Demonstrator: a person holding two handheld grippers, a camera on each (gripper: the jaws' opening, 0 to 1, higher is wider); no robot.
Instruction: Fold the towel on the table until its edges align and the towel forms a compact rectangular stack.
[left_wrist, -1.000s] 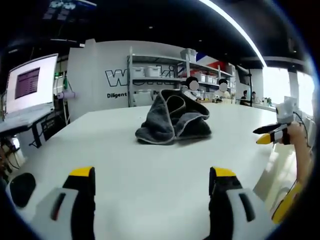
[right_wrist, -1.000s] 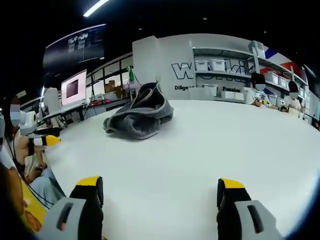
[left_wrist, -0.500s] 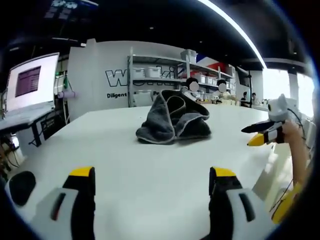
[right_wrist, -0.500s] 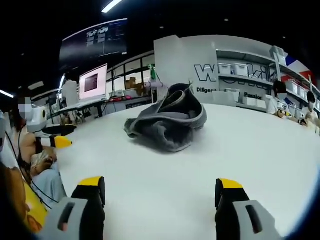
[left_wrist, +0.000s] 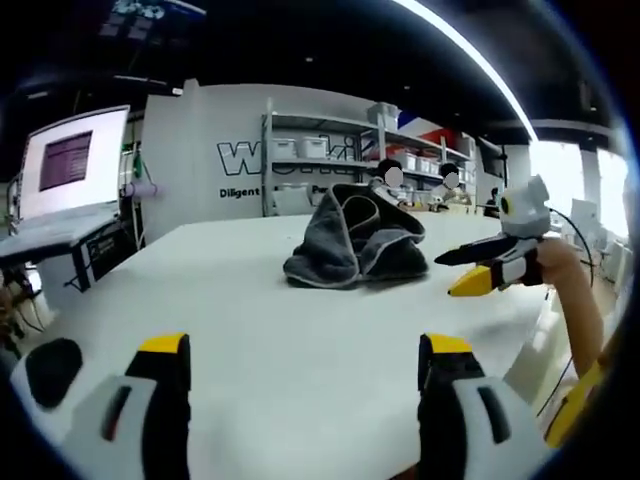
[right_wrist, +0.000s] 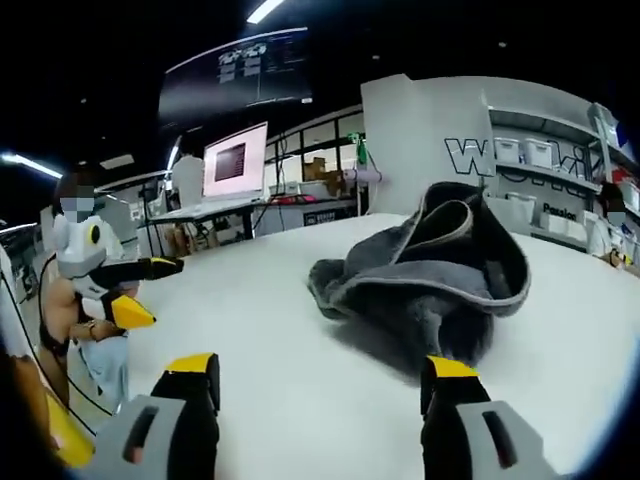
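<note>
A dark grey towel (left_wrist: 355, 238) with a pale hem lies crumpled in a heap on the white table (left_wrist: 200, 290). My left gripper (left_wrist: 303, 350) is open, well short of the towel, with bare tabletop between its jaws. The right gripper (left_wrist: 447, 276) reaches in from the right, held by a hand, just right of the heap. In the right gripper view the towel (right_wrist: 430, 275) looms close and large. My right gripper (right_wrist: 318, 365) is open, its right jaw right at the heap's near edge. The left gripper (right_wrist: 165, 292) shows at the far left over the table (right_wrist: 260, 330).
A lit monitor (left_wrist: 65, 165) stands on a desk to the left, and the same monitor (right_wrist: 235, 160) shows in the right gripper view. Shelving with white bins (left_wrist: 330, 150) and seated people line the back wall. A dark round object (left_wrist: 50, 365) sits at the near left.
My right gripper has moved forward and in toward the towel, which now looks much larger in its view. My left gripper has barely moved. The towel lies as before.
</note>
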